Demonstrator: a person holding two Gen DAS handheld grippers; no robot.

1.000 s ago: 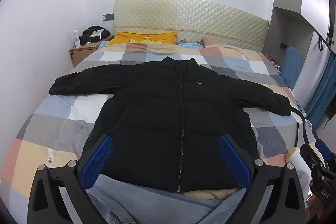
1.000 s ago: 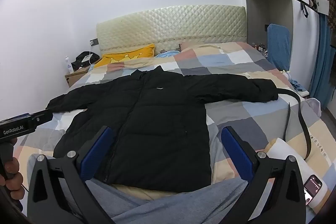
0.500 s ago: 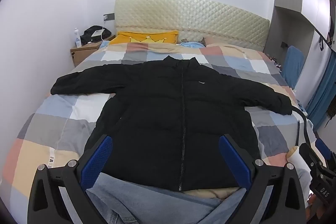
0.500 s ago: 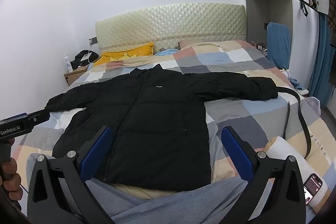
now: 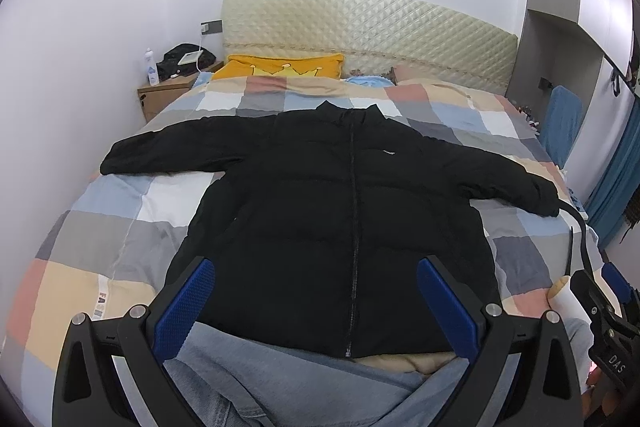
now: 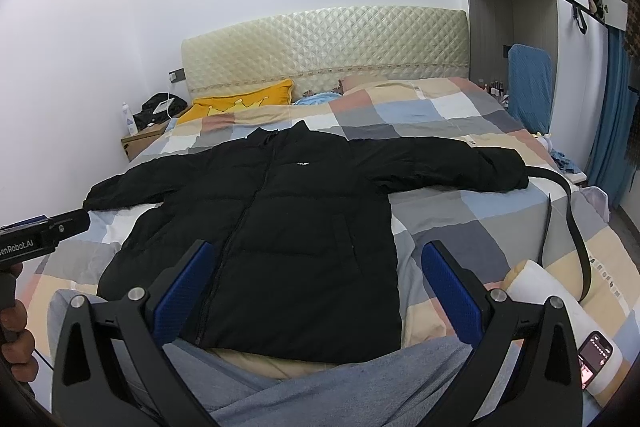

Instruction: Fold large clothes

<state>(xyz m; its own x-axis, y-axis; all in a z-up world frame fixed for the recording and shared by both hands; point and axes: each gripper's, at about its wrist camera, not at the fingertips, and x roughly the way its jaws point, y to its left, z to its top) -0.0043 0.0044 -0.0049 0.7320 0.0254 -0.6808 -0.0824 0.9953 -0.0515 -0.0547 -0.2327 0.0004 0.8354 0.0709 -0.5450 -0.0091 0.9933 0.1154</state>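
A black puffer jacket lies flat and zipped on the checked bed cover, sleeves spread out to both sides, collar toward the headboard. It also shows in the right wrist view. My left gripper is open and empty, held above the jacket's hem. My right gripper is open and empty, also above the hem, toward the jacket's right side. The left gripper's body shows at the left edge of the right wrist view.
Light blue jeans lie at the bed's near edge under the jacket's hem. A black belt and a white roll with a phone lie at the right. A yellow pillow and a nightstand are at the back.
Both grippers have drifted slightly, so the jacket sits a little lower in both views. Nothing was grasped and the jacket has not moved.
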